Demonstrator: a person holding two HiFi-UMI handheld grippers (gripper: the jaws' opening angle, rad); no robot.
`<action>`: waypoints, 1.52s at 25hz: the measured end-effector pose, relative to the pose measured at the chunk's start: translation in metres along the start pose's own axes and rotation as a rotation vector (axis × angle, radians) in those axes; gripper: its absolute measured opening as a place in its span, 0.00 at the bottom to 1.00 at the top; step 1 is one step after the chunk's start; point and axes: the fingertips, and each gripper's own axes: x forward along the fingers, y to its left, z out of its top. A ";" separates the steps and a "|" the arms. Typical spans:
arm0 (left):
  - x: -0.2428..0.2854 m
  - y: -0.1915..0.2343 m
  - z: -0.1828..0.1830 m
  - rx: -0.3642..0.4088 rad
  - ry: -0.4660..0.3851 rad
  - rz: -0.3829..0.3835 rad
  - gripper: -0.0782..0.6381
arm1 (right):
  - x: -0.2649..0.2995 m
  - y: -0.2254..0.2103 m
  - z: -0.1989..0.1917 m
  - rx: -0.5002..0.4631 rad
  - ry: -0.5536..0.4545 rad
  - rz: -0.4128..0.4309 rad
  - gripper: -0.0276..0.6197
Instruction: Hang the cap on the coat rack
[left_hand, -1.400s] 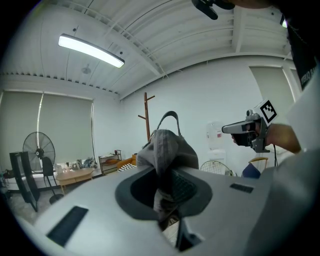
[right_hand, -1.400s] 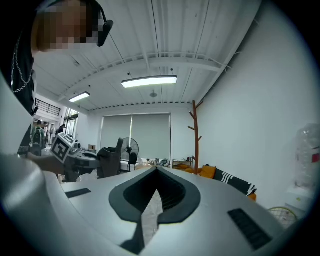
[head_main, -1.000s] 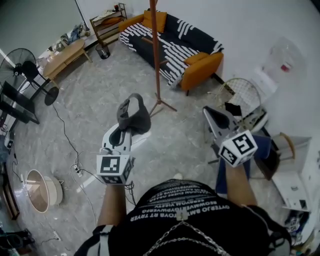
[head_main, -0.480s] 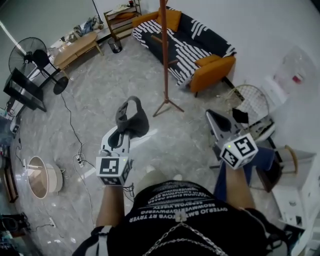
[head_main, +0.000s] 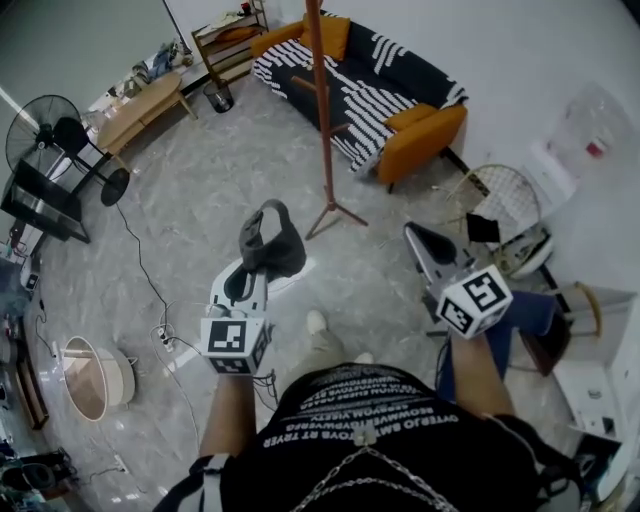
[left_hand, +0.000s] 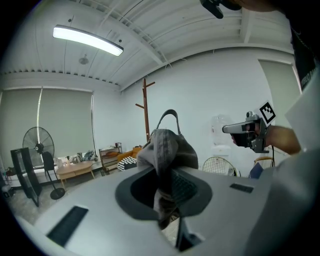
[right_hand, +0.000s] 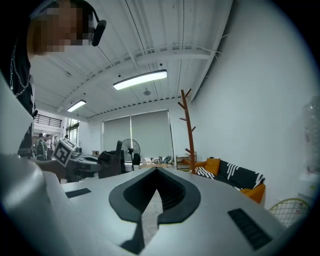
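Observation:
A dark grey cap (head_main: 272, 238) is pinched in my left gripper (head_main: 260, 268), which is shut on its fabric. In the left gripper view the cap (left_hand: 167, 150) bulges above the jaws with its strap looped on top. The brown wooden coat rack (head_main: 322, 110) stands ahead on the floor, in front of the sofa; its pegs show past the cap (left_hand: 145, 107) and also in the right gripper view (right_hand: 189, 132). My right gripper (head_main: 418, 235) is held at the right, shut with nothing in it, level with the left one and apart from the rack.
A black-and-white striped sofa (head_main: 370, 90) with orange cushions stands behind the rack. A standing fan (head_main: 60, 140), a low wooden table (head_main: 140, 105) and a shelf (head_main: 225, 40) are on the left. Cables (head_main: 150, 300) trail over the floor. A wire chair (head_main: 495, 200) is on the right.
The person has stepped forward, a shoe now showing below the grippers. Both grippers have moved a little towards the rack and sunk slightly; the cap stays in the left one.

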 end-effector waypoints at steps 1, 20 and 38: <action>0.008 0.003 0.003 0.002 -0.013 -0.007 0.16 | 0.006 -0.001 0.004 -0.008 -0.004 0.006 0.05; 0.097 0.061 0.040 0.004 -0.032 -0.090 0.16 | 0.108 -0.033 0.015 -0.020 0.015 -0.011 0.05; 0.159 0.101 0.046 0.043 -0.046 -0.172 0.16 | 0.162 -0.055 0.024 -0.019 0.041 -0.080 0.05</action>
